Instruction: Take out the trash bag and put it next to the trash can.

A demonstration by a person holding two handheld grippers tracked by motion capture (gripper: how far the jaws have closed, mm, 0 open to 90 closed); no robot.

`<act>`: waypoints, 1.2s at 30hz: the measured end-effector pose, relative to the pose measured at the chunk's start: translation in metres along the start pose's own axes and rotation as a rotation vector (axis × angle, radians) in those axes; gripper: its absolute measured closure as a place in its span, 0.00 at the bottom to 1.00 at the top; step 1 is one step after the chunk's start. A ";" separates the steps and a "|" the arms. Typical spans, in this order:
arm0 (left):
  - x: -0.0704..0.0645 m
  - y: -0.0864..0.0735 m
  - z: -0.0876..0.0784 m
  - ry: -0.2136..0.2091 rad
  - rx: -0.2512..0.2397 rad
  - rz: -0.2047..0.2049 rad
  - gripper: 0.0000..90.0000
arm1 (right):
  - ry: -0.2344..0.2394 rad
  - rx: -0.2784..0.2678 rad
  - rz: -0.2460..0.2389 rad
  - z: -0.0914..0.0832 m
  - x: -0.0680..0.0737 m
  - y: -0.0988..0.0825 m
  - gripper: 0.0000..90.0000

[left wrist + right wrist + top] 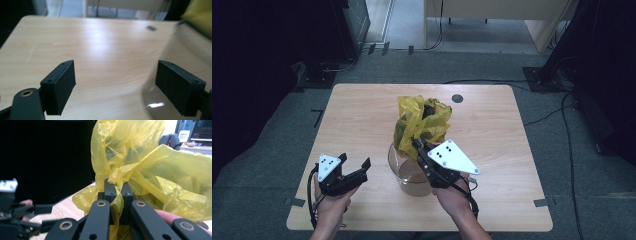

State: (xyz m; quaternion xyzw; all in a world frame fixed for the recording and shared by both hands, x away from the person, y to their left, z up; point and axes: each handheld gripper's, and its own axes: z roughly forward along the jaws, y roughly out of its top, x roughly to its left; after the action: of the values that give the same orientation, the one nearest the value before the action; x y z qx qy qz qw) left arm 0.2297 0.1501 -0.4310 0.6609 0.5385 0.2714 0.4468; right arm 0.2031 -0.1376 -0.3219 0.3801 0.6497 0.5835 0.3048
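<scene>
Near the tabletop's [362, 120] front-left corner, the left gripper [357, 167] stands wide and empty. Right gripper [416, 145] pinches the crumpled yellow plastic bag [422, 122] above the clear glass bowl [404, 172]; the thin film could slip or tear.

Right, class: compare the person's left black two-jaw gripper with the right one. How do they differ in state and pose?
1. The left black two-jaw gripper stands open with nothing between its jaws; the right black two-jaw gripper is shut on the crumpled yellow plastic bag.
2. The left one is beside the clear round container; the right one reaches over it.
Both carry a grey three-cornered plate and are hand-held.
</scene>
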 end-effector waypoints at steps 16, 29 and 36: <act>0.055 -0.055 0.035 0.167 0.215 0.028 0.09 | -0.074 -0.101 -0.001 -0.014 -0.014 0.018 0.99; 0.063 -0.067 0.046 0.185 0.272 0.021 0.10 | -0.194 -0.161 0.005 -0.036 -0.045 0.020 0.99; 0.062 -0.067 0.045 0.185 0.275 0.024 0.10 | -0.269 -0.140 0.024 -0.040 -0.073 0.003 0.99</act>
State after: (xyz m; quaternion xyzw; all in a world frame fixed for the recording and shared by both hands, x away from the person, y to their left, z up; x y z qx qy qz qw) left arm 0.2531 0.1971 -0.5183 0.6943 0.6014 0.2603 0.2975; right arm 0.2080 -0.2211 -0.3172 0.4403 0.5562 0.5746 0.4081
